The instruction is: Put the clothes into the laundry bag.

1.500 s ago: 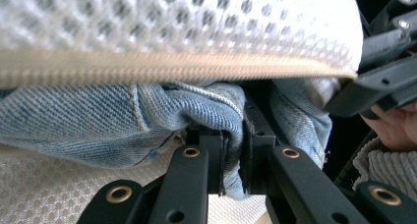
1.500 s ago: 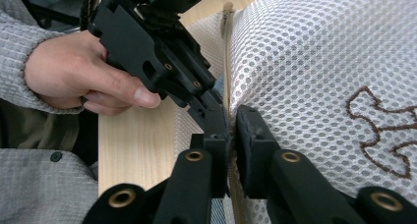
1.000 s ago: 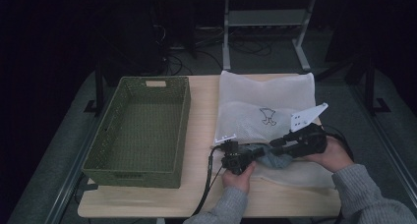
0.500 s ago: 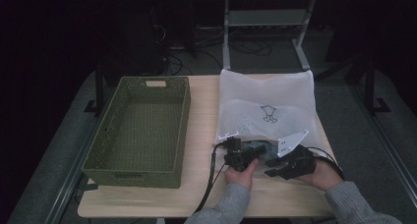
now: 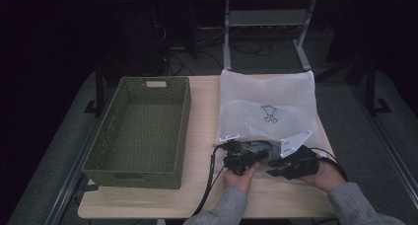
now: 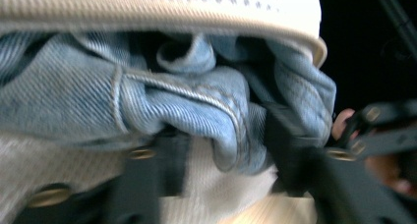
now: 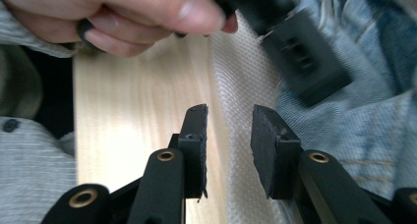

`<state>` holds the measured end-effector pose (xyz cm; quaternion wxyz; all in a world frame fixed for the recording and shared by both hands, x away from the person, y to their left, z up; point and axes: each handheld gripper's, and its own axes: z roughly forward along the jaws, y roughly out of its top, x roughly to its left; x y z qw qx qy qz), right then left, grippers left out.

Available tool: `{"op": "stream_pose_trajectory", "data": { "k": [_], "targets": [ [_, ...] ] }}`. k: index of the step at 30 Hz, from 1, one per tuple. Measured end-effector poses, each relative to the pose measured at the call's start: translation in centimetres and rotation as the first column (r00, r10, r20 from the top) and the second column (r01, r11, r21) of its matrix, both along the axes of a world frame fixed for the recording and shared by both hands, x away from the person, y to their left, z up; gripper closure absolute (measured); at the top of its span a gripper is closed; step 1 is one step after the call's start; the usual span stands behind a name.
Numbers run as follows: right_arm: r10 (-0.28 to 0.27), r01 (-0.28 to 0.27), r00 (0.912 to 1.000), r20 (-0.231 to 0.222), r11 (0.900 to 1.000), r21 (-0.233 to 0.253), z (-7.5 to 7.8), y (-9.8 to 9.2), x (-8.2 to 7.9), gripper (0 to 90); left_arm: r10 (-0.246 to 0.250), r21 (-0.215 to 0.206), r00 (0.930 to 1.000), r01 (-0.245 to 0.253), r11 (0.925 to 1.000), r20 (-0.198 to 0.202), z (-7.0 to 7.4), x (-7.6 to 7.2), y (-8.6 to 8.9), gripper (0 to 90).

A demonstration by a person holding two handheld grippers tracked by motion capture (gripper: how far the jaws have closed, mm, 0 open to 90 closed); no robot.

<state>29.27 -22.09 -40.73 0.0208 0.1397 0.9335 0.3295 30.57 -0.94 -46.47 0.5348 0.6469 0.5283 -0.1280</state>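
High view: left gripper (image 5: 242, 156) and right gripper (image 5: 288, 165) meet at the mouth of the white mesh bag (image 5: 268, 109), lower centre-right; green basket (image 5: 143, 126) at left.

Left gripper view: jaws clamped on a fold of blue denim garment (image 6: 187, 106), frame centre. Advice: draw steadily, clear of the zip edge.

Right gripper view: jaws parted, empty, above the bag's mesh; denim at right.
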Motion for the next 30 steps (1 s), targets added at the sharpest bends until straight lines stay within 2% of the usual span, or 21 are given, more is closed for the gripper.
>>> {"op": "stream_pose_trajectory", "data": {
  "k": [2, 3, 5, 6, 7, 8, 9, 11, 13, 14, 17, 19, 20, 21, 22, 24, 26, 28, 29, 30],
  "targets": [
    [-0.002, 0.002, 1.0000, 0.004, 1.000, 0.015, 0.6, -0.4, 0.0, 66.5, -0.008, 0.010, 0.9999, 0.008, 0.9999, -0.010, 0.0, -0.1, 0.0, 43.7],
    [-0.007, 0.007, 1.0000, 0.006, 0.999, 0.037, 1.0, -0.6, 0.1, 66.9, -0.003, 0.013, 0.9998, 0.003, 0.9999, -0.018, -0.1, 0.0, 0.0, 44.4],
    [-0.022, 0.021, 0.9995, 0.023, 0.998, 0.064, 2.2, -1.0, 0.4, 66.8, -0.001, 0.012, 0.9986, 0.002, 0.9999, -0.052, -0.3, 0.4, 0.0, 55.3],
    [-0.022, 0.021, 0.9995, 0.023, 0.998, 0.064, 2.2, -1.0, 0.4, 66.8, -0.001, 0.012, 0.9986, 0.002, 0.9999, -0.052, -0.3, 0.4, 0.0, 60.5],
    [-0.032, 0.029, 0.9989, 0.035, 0.997, 0.064, 2.7, -1.2, 0.5, 66.8, -0.010, 0.008, 0.9985, 0.010, 0.9999, -0.055, -0.5, 0.6, -0.1, 60.5],
    [-0.047, 0.044, 0.9973, 0.057, 0.997, 0.064, 3.6, -1.3, 1.0, 66.3, -0.009, 0.006, 0.9989, 0.009, 0.9999, -0.045, -0.5, 0.5, -0.2, 74.1],
    [-0.061, 0.057, 0.9959, 0.067, 0.996, 0.066, 4.2, -1.4, 1.5, 66.2, -0.011, 0.015, 0.9995, 0.012, 0.9998, -0.028, -0.4, 0.3, -0.3, 78.5],
    [-0.074, 0.070, 0.9944, 0.075, 0.996, 0.060, 4.7, -1.4, 2.2, 66.0, -0.019, 0.005, 0.9997, 0.019, 0.9998, -0.017, -0.5, 0.0, -0.3, 78.7],
    [-0.087, 0.082, 0.9926, 0.085, 0.995, 0.054, 5.1, -1.1, 3.0, 65.1, -0.022, -0.033, 0.9996, 0.022, 0.9992, -0.016, -0.7, -0.5, -0.2, 71.7],
    [-0.098, 0.095, 0.9910, 0.091, 0.995, 0.039, 5.1, -0.8, 3.5, 64.6, -0.022, -0.048, 0.9995, 0.021, 0.9987, -0.021, -0.8, -0.7, -0.2, 57.6],
    [-0.113, 0.115, 0.9902, 0.082, 0.993, -0.012, 4.4, -0.2, 4.8, 64.8, -0.049, -0.082, 0.9976, 0.045, 0.9956, -0.048, -1.3, -0.9, -1.0, 37.7],
    [-0.124, 0.129, 0.9888, 0.083, 0.990, -0.052, 3.8, 0.1, 5.3, 68.7, -0.073, -0.098, 0.9933, 0.065, 0.9931, -0.090, -1.6, -0.6, -1.7, 35.4],
    [-0.124, 0.128, 0.9898, 0.071, 0.990, -0.059, 3.6, 0.2, 5.6, 73.7, -0.073, -0.092, 0.9932, 0.065, 0.9936, -0.090, -1.8, -0.4, -2.1, 37.1],
    [-0.120, 0.123, 0.9911, 0.058, 0.990, -0.066, 3.5, 0.3, 5.7, 81.0, -0.072, -0.103, 0.9926, 0.062, 0.9927, -0.098, -2.0, -0.2, -2.4, 43.2],
    [-0.116, 0.119, 0.9920, 0.051, 0.990, -0.075, 3.3, 0.4, 5.8, 84.3, -0.063, -0.116, 0.9919, 0.050, 0.9920, -0.110, -2.1, 0.1, -2.7, 46.8],
    [-0.115, 0.118, 0.9927, 0.035, 0.990, -0.080, 3.3, 0.5, 5.8, 86.5, -0.041, -0.101, 0.9965, 0.033, 0.9943, -0.072, -2.1, 0.4, -3.3, 65.7],
    [-0.107, 0.109, 0.9938, 0.031, 0.991, -0.072, 3.4, 0.4, 5.7, 87.1, -0.015, -0.112, 0.9986, 0.009, 0.9936, -0.051, -2.0, 0.5, -3.5, 76.3],
    [-0.109, 0.110, 0.9938, 0.024, 0.992, -0.057, 3.6, 0.2, 5.6, 87.3, 0.000, -0.106, 0.9992, -0.004, 0.9944, -0.039, -1.8, 0.6, -3.5, 79.0],
    [-0.104, 0.105, 0.9943, 0.020, 0.994, -0.041, 3.8, -0.1, 5.5, 87.5, 0.043, -0.123, 0.9990, -0.045, 0.9914, -0.014, -1.3, 0.7, -3.2, 79.0],
    [-0.095, 0.095, 0.9954, 0.012, 0.995, -0.004, 4.4, -0.5, 5.0, 87.7, 0.057, -0.141, 0.9982, -0.059, 0.9883, -0.017, -1.1, 0.8, -3.1, 79.5]
  ]
}}
